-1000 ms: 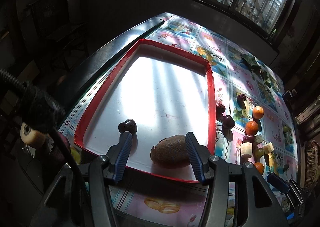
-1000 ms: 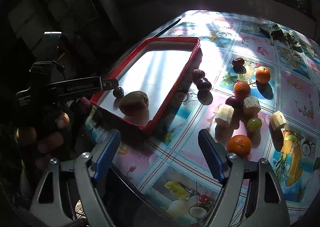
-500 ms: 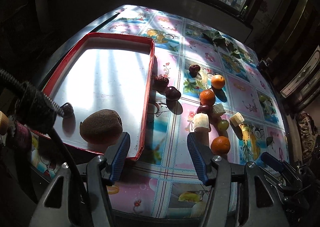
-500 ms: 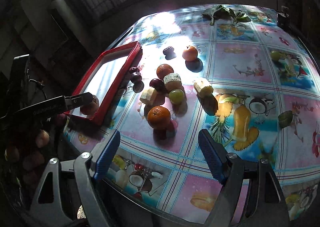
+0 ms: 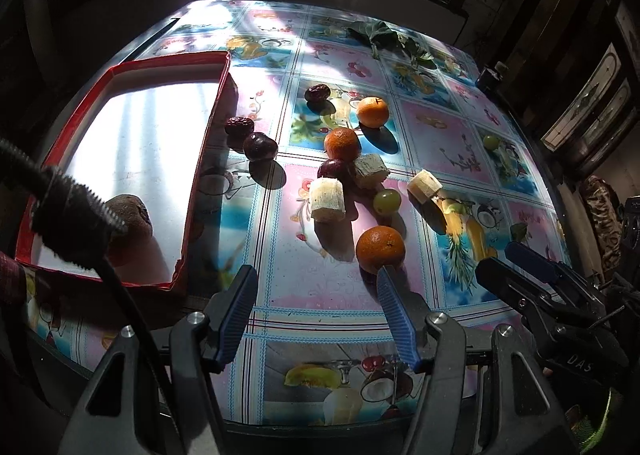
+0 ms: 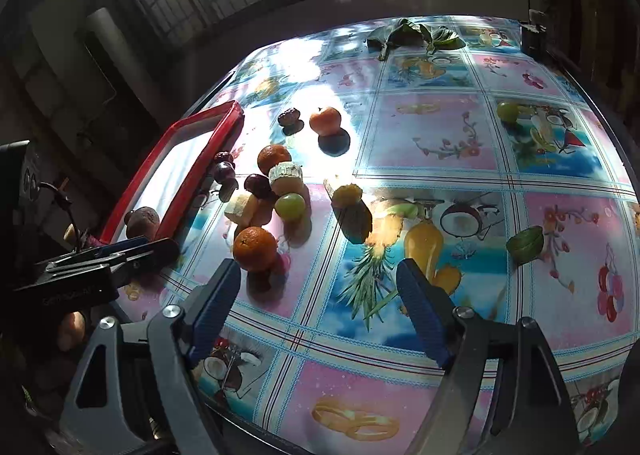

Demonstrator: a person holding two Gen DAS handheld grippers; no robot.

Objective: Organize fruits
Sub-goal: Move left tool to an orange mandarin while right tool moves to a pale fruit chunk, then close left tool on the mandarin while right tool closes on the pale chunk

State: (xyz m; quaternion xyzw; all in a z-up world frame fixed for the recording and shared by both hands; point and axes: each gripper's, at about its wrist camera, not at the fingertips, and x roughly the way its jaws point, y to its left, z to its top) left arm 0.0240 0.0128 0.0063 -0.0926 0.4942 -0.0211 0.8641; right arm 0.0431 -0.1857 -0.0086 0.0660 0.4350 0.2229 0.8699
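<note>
left gripper (image 5: 316, 275) is opening w/ nothing between its jaws, and the near orange (image 5: 380, 249) sits just past its right tip. right gripper (image 6: 318, 269) is wide apart & empty over the table (image 6: 440, 143). kiwi (image 5: 132, 215) lies in the red tray (image 5: 200, 171), other fruits beside it
</note>
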